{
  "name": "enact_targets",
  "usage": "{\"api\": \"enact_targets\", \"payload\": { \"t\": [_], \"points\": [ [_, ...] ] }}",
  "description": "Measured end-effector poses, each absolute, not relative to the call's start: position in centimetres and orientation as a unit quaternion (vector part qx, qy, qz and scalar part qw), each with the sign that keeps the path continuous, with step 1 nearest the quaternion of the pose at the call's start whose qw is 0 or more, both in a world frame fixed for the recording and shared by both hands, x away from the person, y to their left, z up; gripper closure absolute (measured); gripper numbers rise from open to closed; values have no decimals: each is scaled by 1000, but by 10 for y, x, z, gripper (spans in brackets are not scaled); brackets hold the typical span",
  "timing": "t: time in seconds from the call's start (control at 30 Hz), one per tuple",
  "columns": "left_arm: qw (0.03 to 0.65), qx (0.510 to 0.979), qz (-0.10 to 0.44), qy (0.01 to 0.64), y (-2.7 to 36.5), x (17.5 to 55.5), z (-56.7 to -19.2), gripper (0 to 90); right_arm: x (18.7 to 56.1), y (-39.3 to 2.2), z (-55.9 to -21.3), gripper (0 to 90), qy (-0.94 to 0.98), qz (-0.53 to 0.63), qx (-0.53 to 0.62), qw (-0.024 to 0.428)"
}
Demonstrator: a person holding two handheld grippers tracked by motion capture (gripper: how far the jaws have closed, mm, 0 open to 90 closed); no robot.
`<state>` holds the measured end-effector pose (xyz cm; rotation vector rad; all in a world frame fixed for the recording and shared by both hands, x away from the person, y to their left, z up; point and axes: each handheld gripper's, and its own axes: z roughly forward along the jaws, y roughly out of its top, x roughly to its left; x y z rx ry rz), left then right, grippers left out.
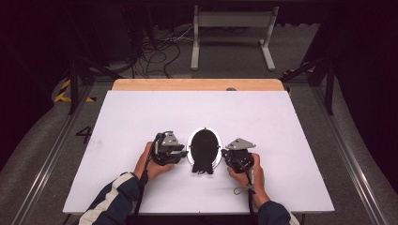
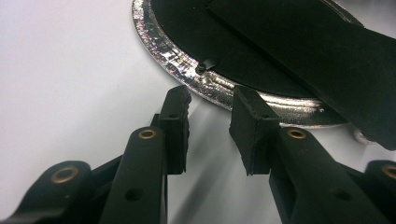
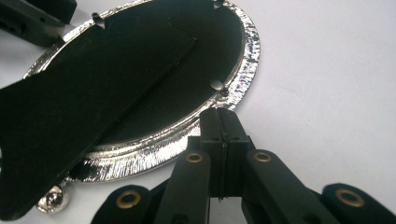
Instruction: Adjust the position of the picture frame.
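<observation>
Our left gripper (image 2: 209, 109) has its jaws apart with nothing between them, the tips just short of the rim of the oval silver metal picture frame (image 2: 187, 70), which lies face down just ahead of them. Our right gripper (image 3: 219, 123) has its jaws pressed together, the closed tips touching or nearly touching the frame's opposite rim; whether they pinch anything we cannot tell.

From above, the frame (image 1: 189, 151) lies flat on the white table (image 1: 281, 122) directly between the two grippers, the left one (image 1: 180, 152) and the right one (image 1: 224, 153) flanking it about equally close. Its long axis runs away from us, toward the table's far edge. The black back panel (image 3: 205, 65) fills the oval, and a black easel stand (image 3: 84, 102) lies along that axis, its foot overhanging the near rim.

We judge that any next move depends on this symmetry: each gripper faces one long side of the oval, so either could nip the rim or steady it.
</observation>
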<state>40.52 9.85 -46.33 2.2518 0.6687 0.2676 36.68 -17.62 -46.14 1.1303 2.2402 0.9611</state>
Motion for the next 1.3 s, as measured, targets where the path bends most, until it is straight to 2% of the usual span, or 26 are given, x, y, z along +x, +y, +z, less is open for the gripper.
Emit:
{"api": "enact_targets", "payload": {
  "t": [0.23,0.47,0.63,0.83,1.3],
  "points": [
    [378,890,98,236,98,398,-463,716,358,-177,-461,889,829,347,379,221],
    [378,893,95,226,96,392,-463,712,349,-178,-459,886,842,357,358,185],
    [378,892,101,227,97,394,-463,697,350,-178,-460,900,840,359,363,183],
    [377,891,106,228,96,394,-463,727,352,-175,-460,900,838,355,367,192],
    [383,887,96,238,97,397,-464,730,358,-176,-460,900,833,355,372,202]
  ]
}}
